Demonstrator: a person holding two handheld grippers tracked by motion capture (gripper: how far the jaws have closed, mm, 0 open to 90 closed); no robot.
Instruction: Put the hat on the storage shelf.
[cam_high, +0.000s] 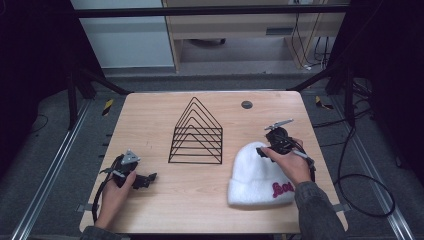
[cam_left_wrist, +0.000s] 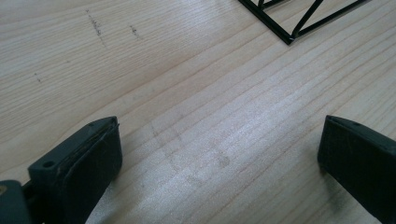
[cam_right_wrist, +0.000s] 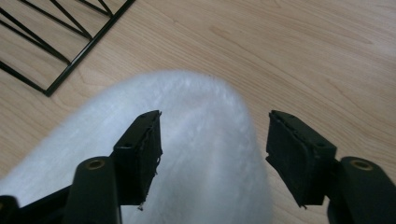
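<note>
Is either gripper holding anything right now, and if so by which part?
Nothing is held. The right gripper has open jaws poised over the crown end of the white beanie, not pinching it. The left gripper is open over bare table.

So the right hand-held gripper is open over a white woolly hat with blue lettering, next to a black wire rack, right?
Almost. The lettering on the white woolly hat is red, not blue, as the high view shows. The right hand-held gripper is indeed open over it, beside the black wire rack.
</note>
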